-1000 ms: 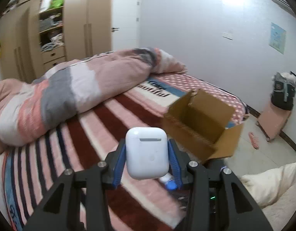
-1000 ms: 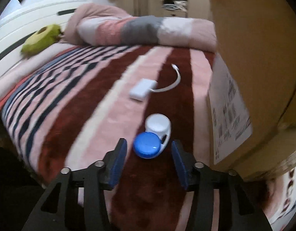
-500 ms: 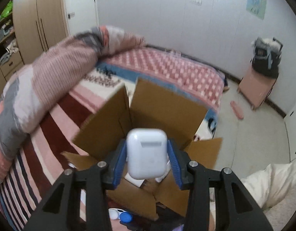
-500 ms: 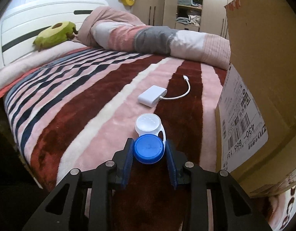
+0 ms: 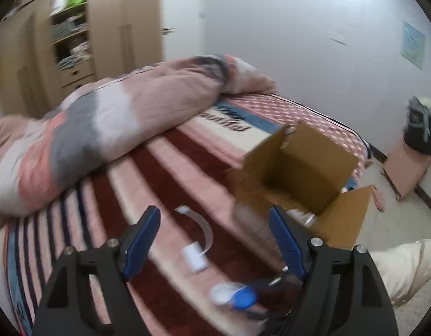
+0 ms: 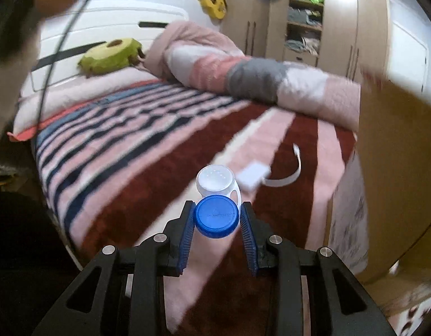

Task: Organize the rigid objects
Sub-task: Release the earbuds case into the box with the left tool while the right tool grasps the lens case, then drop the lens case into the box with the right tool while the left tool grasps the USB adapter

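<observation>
Currently your left hand-held gripper [image 5: 214, 233] spread wide, empty, right hand-held gripper [image 6: 217, 219] clamping contact lens case [image 6: 217, 215], cardboard box [image 5: 299, 173] at bed [image 5: 170, 168] edge.

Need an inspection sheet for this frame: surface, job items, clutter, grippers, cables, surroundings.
Surface: striped blanket on a bed, rolled duvet behind.
Job's things: contact lens case, blue and white caps; white adapter on the blanket; open cardboard box on the bed, small items blurred inside.
Clutter: green plush by the headboard.
Grippers: left gripper open, empty; right gripper shut on the case's blue cap.
Cables: the adapter's short white lead, curled, loose.
Surroundings: wardrobe, door, white wall, bag on a stool.
</observation>
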`<state>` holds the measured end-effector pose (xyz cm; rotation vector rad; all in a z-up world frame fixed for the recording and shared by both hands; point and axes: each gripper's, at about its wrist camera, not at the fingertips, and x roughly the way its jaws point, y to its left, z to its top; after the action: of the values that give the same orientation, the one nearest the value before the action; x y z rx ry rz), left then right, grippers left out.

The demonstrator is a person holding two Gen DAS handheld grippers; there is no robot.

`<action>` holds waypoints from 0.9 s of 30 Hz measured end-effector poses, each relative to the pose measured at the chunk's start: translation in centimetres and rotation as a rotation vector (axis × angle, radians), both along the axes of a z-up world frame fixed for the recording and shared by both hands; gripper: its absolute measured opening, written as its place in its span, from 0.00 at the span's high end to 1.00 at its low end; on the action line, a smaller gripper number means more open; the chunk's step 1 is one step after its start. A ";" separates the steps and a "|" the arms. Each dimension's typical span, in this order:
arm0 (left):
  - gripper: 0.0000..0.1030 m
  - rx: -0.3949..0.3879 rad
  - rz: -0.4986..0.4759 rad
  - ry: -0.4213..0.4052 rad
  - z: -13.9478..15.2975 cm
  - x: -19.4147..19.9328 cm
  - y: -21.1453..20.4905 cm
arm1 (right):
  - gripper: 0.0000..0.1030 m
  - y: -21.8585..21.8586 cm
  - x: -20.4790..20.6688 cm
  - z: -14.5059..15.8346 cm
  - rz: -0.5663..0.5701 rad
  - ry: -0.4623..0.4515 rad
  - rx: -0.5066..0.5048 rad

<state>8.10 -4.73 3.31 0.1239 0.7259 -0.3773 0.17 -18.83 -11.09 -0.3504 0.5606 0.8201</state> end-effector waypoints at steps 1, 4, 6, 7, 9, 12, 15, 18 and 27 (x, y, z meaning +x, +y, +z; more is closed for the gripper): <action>0.25 -0.013 0.021 -0.003 -0.2 -0.5 1.5 | 0.73 0.1 -0.2 0.9 0.007 -0.015 0.003; 0.25 -0.100 0.068 0.020 -1.9 -1.9 6.0 | 0.73 0.1 -0.8 4.1 0.013 -0.066 0.008; 0.25 -0.114 0.084 0.037 -3.4 -2.5 7.4 | 0.73 -0.6 -1.0 6.2 -0.003 -0.105 0.026; 0.25 -0.109 0.094 0.041 -4.1 -2.7 7.8 | 0.73 -1.1 -0.8 7.3 -0.019 -0.118 0.035; 0.25 -0.119 0.100 0.059 -5.4 -2.7 8.1 | 0.73 -2.2 0.0 9.2 -0.060 -0.135 0.029; 0.25 -0.136 0.093 0.086 -7.0 -2.0 7.8 | 0.72 -4.6 1.6 11.0 -0.164 -0.156 -0.017; 0.25 -0.137 0.087 0.099 -8.1 -1.2 6.7 | 0.68 -6.5 4.1 11.4 -0.258 -0.113 -0.104; 0.25 -0.155 0.072 0.139 -9.6 0.1 5.4 | 0.44 -8.2 5.6 11.2 -0.312 -0.092 -0.118; 0.35 -0.008 0.117 0.292 -18.1 6.6 1.2 | 0.44 -9.6 6.6 10.6 -0.273 -0.065 -0.051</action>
<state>14.75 -3.51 -14.76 0.0182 1.0150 -0.2884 6.81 -28.39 -0.53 -0.3380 0.5547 0.5308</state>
